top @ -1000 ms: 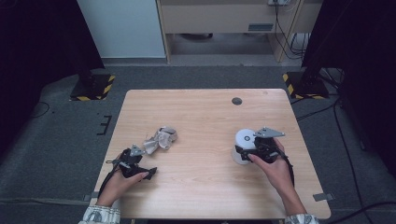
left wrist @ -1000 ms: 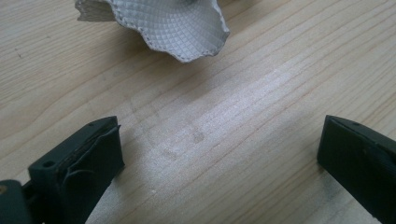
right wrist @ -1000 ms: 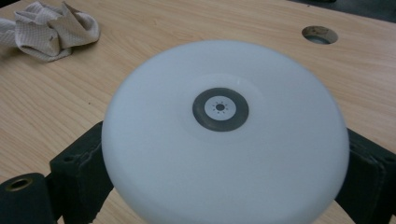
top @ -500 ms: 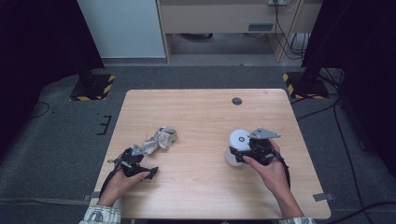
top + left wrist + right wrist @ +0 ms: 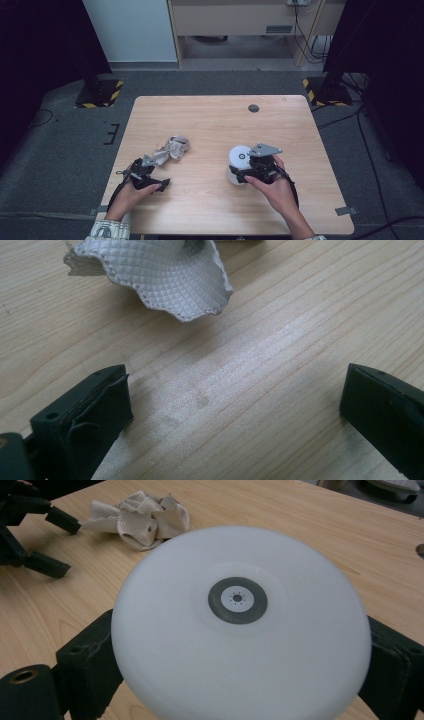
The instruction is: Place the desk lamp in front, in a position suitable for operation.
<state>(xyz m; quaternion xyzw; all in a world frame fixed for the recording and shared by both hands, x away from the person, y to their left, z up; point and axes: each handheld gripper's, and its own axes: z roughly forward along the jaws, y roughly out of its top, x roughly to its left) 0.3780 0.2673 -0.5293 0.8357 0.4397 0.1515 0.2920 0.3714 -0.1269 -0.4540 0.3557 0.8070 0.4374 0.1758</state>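
The white container, at lower right of centre in the high view, has moved slightly leftward since a second ago, clamped between the right gripper jaws. The left gripper stays open near the crumpled cloth; probably wiping comes next.

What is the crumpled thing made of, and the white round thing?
The crumpled cloth looks like soft woven fabric: diamond-patterned weave, stitched wavy edge. The white round object seems to be smooth matte plastic, evenly white with no grain, though I can't be sure.
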